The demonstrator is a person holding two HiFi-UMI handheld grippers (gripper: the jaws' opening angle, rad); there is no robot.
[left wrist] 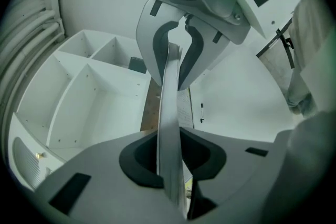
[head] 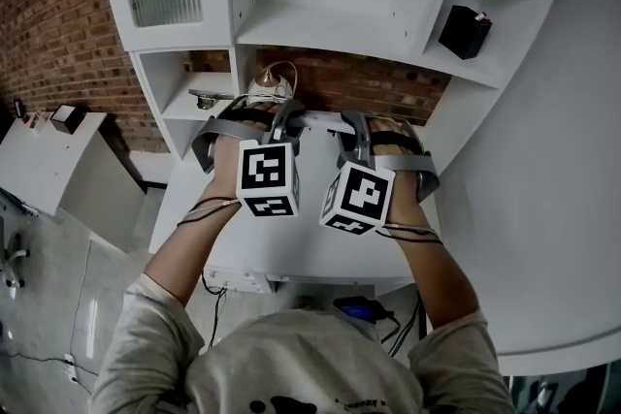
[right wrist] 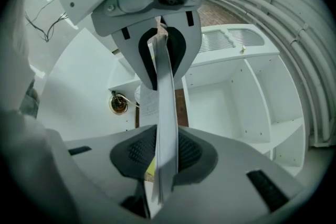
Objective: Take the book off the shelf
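A thin white book (left wrist: 169, 113) is seen edge-on, stretched between my two grippers. My left gripper (left wrist: 169, 161) is shut on one edge of it, the pads pressing both faces. My right gripper (right wrist: 164, 153) is shut on the opposite edge (right wrist: 163, 107). Each gripper view shows the other gripper clamped on the far end of the book. In the head view both grippers, left (head: 279, 119) and right (head: 355, 125), are held side by side above the white desk, in front of the lower shelf, with the book (head: 318, 118) as a pale strip between them.
A white shelf unit (head: 340, 24) rises behind the desk (head: 291, 252) against a brick wall. A black box (head: 464, 31) stands in a right-hand compartment. A small round brass-coloured object (head: 264, 88) sits on the low shelf beside the left gripper. A white cabinet (head: 58, 175) stands at the left.
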